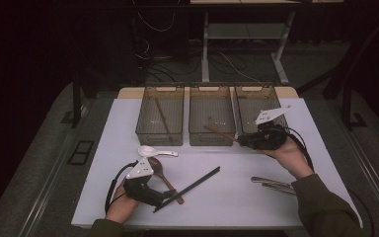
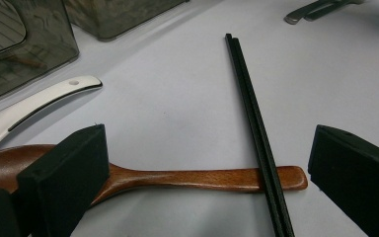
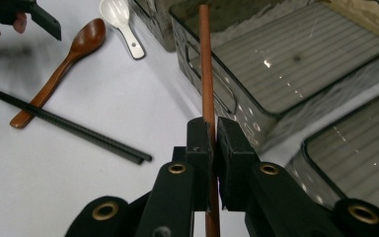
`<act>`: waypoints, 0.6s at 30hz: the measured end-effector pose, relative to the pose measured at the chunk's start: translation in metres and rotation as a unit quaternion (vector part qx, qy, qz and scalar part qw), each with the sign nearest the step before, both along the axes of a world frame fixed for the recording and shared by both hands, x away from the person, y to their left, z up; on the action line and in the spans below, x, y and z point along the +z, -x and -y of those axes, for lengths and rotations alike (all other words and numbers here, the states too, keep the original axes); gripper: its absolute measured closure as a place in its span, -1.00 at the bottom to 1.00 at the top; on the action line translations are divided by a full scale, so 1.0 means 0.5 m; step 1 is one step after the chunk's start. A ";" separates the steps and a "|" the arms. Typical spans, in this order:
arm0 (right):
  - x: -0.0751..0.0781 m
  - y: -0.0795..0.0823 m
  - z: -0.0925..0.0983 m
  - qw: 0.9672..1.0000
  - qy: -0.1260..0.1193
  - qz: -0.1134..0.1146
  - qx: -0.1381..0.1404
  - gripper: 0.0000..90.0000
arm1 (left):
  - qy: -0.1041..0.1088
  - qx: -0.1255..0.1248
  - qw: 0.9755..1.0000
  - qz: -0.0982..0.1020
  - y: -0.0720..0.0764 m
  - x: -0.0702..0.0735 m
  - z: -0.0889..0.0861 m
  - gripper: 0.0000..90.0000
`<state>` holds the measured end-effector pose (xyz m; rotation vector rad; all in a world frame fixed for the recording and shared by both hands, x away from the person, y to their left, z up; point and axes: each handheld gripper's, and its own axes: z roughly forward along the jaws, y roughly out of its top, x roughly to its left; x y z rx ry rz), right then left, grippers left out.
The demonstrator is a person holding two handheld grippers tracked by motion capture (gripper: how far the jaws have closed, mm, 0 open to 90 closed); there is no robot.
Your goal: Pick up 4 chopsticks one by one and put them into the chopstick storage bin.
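White table under inspection, checked left to right in the high view.

Far left, near edge: left gripper in a hand, resting low over the table. In the left gripper view, jaws stand wide apart with nothing pressed between them. Lying between those jaws: handle of a brown wooden spoon, crossed at its end by a pair of black chopsticks laid on top, touching. No contact visible between jaw pads and either item.

Just beyond the wooden spoon: white ceramic spoon, flat on the table, near the front of the left bin. Inside that bin: one brown stick leaning lengthwise.

Centre: black chopsticks run diagonally from the left gripper toward the table's middle. Behind: middle bin, smoke-tinted, ribbed floor.

Right of centre: right gripper held in a hand at the front of the right bin. Jaws closed tight on a brown wooden chopstick, clamped near one end. Free end points over the front rim of the middle bin, stick held above the table, not resting in any bin.

Far right, near edge: metal cutlery lying flat, partly hidden by the sleeve.
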<state>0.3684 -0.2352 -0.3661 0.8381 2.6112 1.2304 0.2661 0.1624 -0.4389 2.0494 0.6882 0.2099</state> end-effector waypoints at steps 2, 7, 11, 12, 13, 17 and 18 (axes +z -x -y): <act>0.001 -0.003 -0.014 1.000 0.007 0.000 0.000 0.88 | 0.001 0.000 1.000 0.001 0.000 0.000 0.000 -0.97; 0.003 -0.016 -0.047 1.000 0.007 -0.004 -0.004 0.88 | 0.003 -0.001 1.000 0.002 0.000 0.001 -0.001 -0.97; 0.006 -0.028 -0.074 1.000 0.003 -0.006 -0.006 0.88 | 0.003 -0.001 1.000 0.002 0.000 0.001 0.000 -0.97; 0.007 -0.031 -0.080 1.000 0.000 -0.007 -0.007 0.88 | 0.002 -0.002 1.000 0.002 0.000 0.001 0.000 -0.97; 0.007 -0.035 -0.086 1.000 0.000 -0.007 -0.007 0.88 | 0.002 -0.002 1.000 0.002 0.000 0.001 0.000 -0.97; 0.010 -0.049 -0.112 1.000 0.001 -0.006 -0.008 0.88 | 0.004 -0.002 1.000 0.002 0.000 0.001 0.000 -0.97; 0.011 -0.052 -0.118 1.000 0.000 -0.008 -0.009 0.88 | 0.004 -0.002 1.000 0.002 0.001 0.002 0.000 -0.97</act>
